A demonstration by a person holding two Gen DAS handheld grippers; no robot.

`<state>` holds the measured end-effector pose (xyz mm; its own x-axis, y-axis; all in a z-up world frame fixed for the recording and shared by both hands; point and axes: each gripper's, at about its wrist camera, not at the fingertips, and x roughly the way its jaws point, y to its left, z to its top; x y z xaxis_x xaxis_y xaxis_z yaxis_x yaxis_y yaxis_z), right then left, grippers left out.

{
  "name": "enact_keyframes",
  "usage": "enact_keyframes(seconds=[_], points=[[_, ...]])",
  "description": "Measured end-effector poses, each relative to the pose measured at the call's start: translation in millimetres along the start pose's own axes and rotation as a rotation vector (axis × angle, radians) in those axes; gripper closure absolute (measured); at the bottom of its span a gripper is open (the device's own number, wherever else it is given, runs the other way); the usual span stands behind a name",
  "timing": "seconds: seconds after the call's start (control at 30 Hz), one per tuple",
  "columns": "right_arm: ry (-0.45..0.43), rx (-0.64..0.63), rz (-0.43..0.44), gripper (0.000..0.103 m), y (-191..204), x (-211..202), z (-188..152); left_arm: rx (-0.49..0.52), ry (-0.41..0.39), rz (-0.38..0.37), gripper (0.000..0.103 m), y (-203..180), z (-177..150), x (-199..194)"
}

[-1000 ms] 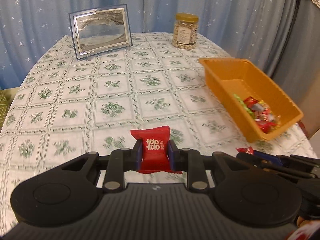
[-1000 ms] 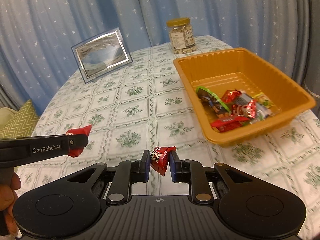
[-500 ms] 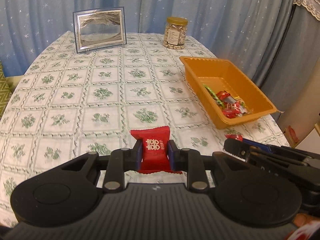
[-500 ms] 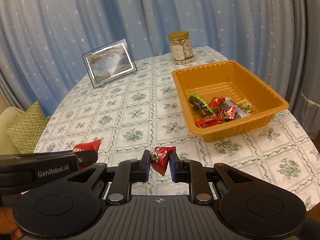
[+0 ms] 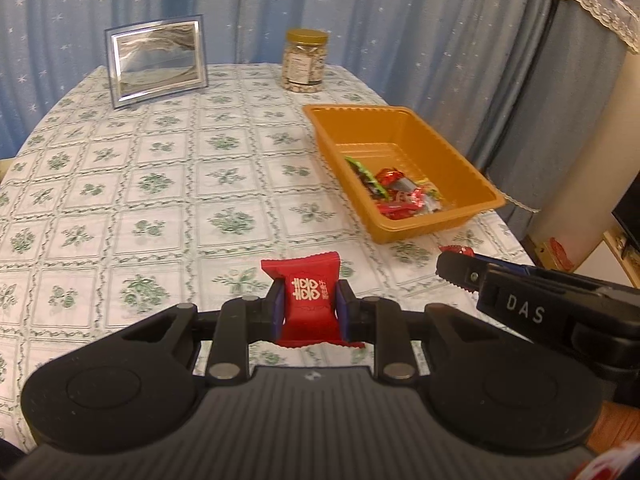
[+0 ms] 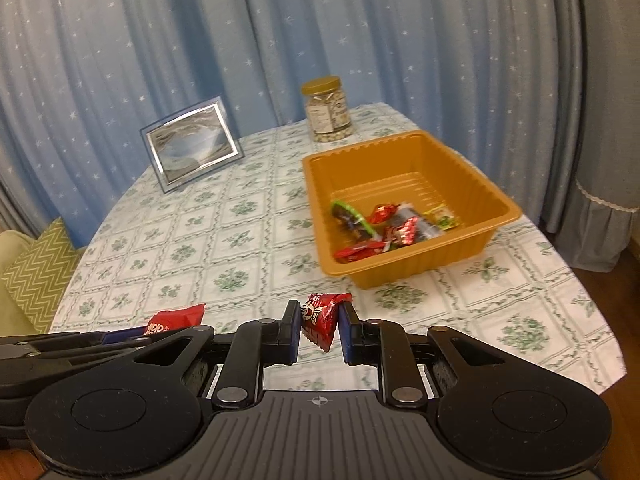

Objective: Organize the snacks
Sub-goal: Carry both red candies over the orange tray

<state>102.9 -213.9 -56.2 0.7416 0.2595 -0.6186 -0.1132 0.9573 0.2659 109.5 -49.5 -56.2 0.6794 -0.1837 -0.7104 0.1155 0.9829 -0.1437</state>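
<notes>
I have a sweet in each tool: the left tool [image 5: 308, 312] is clamped on a flat red packet [image 5: 306, 300] printed with white characters, and the right tool [image 6: 319, 332] is pinched on a small crinkled red candy [image 6: 320, 316], which hangs at a tilt between the pads. Both are above the near edge of the desk [image 5: 132, 184], short of the orange tray [image 6: 420, 268], where a handful of wrapped snacks [image 6: 384, 226] already lies towards the near end.

As I judge it, the step in hand is carrying both pieces over the tray and letting them go. To do it well I would bring each tool clear over the near rim before opening — a release too soon would drop the sweet on the cloth or bounce it off the wall. The right candy is held by little more than its wrapper, so I would move it smoothly. The two tools sit close together, so I would send one in at a time, right first since it is nearer the tray, and aim for the bare far half of the floor.

Against the frames a second ago, both cameras now sit higher and further back — more curtain shows, the tray looks smaller and further off, and its whole outline fits in both views. The grips themselves look unchanged, and in the left view the right tool now reaches in more prominently, showing its "DAS" marking. The jar [image 5: 306, 60] and picture frame [image 5: 156, 60] at the back have not moved.
</notes>
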Motion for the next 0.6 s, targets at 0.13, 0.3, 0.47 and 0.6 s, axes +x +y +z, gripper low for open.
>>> enact_keyframes(seconds=[0.13, 0.3, 0.47, 0.6], points=[[-0.008, 0.012, -0.018, 0.083, -10.6, -4.6, 2.3, 0.009, 0.0, -0.015, 0.08, -8.4, 1.1, 1.5], [-0.017, 0.029, -0.036, 0.083, -21.2, -9.7, 3.9, 0.012, 0.0, -0.029, 0.08, -14.3, 3.0, 3.1], [-0.022, 0.043, -0.05, 0.083, -31.5, -12.1, 6.2, 0.023, -0.001, -0.042, 0.08, -20.9, 5.3, 4.4], [-0.026, 0.053, -0.061, 0.083, -39.0, -13.3, 7.8, 0.032, 0.0, -0.054, 0.08, -27.7, 7.6, 7.4]])
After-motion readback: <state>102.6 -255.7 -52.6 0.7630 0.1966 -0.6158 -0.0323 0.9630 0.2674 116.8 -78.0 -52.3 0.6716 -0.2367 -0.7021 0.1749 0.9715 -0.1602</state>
